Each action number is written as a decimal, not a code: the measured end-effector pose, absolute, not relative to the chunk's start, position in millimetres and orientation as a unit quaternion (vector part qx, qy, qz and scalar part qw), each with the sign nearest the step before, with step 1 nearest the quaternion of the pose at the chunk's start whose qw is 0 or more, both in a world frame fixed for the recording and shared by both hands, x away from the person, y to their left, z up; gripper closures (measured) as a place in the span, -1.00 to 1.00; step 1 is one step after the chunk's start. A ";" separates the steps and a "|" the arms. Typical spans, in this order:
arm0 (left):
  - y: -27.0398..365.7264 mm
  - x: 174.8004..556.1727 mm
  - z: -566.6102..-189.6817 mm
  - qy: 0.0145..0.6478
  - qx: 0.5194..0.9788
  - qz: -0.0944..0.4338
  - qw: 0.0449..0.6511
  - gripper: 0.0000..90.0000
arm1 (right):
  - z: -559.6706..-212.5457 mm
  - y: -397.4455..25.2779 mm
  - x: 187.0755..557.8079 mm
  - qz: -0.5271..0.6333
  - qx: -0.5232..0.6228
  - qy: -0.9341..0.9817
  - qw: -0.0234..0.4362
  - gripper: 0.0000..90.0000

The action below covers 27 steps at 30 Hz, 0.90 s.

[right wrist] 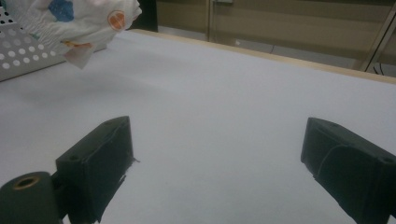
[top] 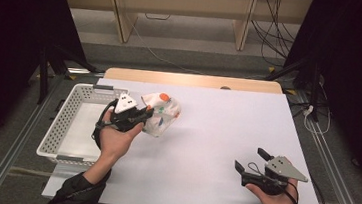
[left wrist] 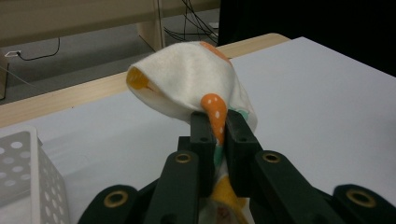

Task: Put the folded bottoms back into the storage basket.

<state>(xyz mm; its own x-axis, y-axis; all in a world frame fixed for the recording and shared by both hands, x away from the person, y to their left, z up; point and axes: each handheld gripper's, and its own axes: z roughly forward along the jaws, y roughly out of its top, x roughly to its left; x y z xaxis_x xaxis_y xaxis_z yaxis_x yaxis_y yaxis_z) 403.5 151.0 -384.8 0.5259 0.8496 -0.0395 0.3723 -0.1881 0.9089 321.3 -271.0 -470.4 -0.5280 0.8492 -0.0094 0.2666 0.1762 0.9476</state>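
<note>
Your left gripper (top: 143,114) pinches the patterned cloth (top: 161,114) aloft just right of the white basket (top: 66,121), right gripper (top: 251,161) spread wide and idle near right; that thin edge-hold may slip, dropping it onto the table (top: 227,126).

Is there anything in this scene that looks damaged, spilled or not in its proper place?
Nothing stands out. The left gripper holds a white patterned cloth bunched between its jaws beside the white basket. The right gripper is open above the bare table.
</note>
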 end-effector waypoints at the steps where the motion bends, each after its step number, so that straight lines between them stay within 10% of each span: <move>1: 151.9 403.4 -384.8 0.420 0.728 0.248 0.481 0.84 | -470.4 -270.9 321.4 0.509 0.392 0.710 0.287 -0.78; 27: 170.8 399.6 -381.0 0.429 0.719 0.259 0.482 0.84 | -470.6 -271.0 321.4 0.507 0.392 0.712 0.287 -0.79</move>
